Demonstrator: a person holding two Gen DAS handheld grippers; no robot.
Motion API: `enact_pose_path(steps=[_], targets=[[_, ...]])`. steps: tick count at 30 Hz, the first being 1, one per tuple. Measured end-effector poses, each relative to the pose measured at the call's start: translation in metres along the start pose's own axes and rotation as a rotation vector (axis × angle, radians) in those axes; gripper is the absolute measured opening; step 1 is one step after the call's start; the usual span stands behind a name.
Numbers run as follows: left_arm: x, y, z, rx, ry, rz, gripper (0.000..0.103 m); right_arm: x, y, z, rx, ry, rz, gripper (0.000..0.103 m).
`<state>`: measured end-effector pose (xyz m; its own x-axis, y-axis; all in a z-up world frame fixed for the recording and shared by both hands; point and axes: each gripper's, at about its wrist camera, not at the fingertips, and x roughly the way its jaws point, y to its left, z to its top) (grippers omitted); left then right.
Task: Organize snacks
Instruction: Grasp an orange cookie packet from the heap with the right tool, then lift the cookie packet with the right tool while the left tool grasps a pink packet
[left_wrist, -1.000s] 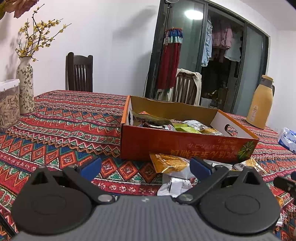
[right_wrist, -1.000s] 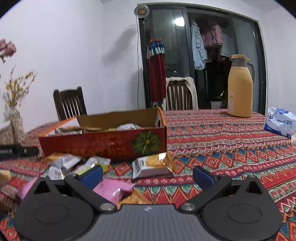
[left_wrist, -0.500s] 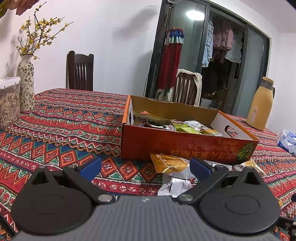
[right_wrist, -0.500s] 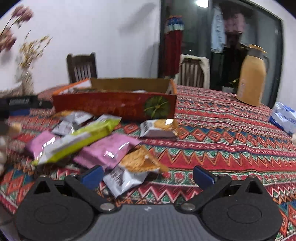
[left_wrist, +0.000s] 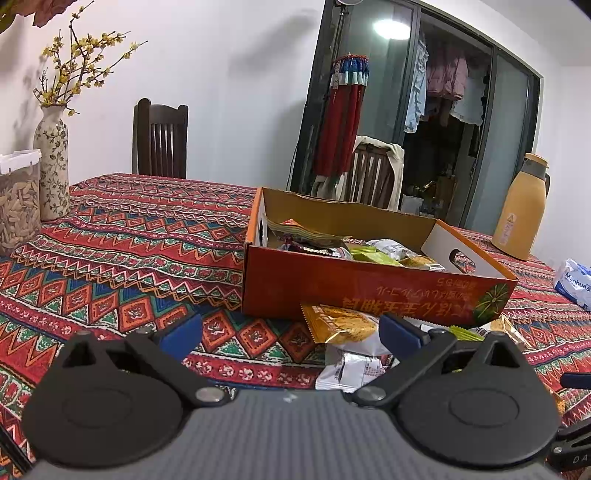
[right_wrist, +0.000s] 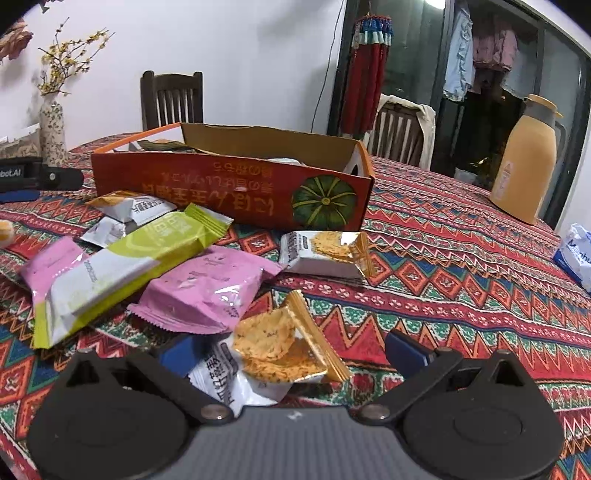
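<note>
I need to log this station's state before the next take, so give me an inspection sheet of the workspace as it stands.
Surface: table under a patterned red tablecloth.
Job's things: orange cardboard box open, some snacks inside; loose packets in front of it, including a green packet, a pink packet and a cracker packet.
Clutter: yellow thermos, tissue pack, flower vase, clear container.
Grippers: left gripper open, empty; right gripper open, the cracker packet lying between its fingers.
Cables: nothing seen on the table.
Surroundings: two wooden chairs, white wall, glass door with hanging clothes behind.
</note>
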<state>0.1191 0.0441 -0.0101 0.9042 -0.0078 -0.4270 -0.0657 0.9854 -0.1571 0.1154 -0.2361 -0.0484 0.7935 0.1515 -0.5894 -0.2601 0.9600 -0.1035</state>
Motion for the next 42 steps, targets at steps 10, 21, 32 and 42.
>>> enact_pose_path(steps=[10,21,32,42], targets=[[0.000,0.001,0.000,-0.003,0.001,-0.001,0.103,-0.005,0.000,-0.001,0.004,-0.019,0.112,0.074],[0.001,0.001,0.000,-0.002,0.001,0.000,0.103,-0.015,-0.020,-0.009,0.124,-0.069,0.069,0.040],[0.001,0.001,0.000,-0.002,0.002,-0.001,0.103,-0.021,-0.036,0.007,0.165,-0.193,-0.011,0.015],[0.001,0.001,0.000,-0.003,0.001,-0.002,0.103,-0.017,-0.031,0.022,0.179,-0.270,-0.003,0.012]])
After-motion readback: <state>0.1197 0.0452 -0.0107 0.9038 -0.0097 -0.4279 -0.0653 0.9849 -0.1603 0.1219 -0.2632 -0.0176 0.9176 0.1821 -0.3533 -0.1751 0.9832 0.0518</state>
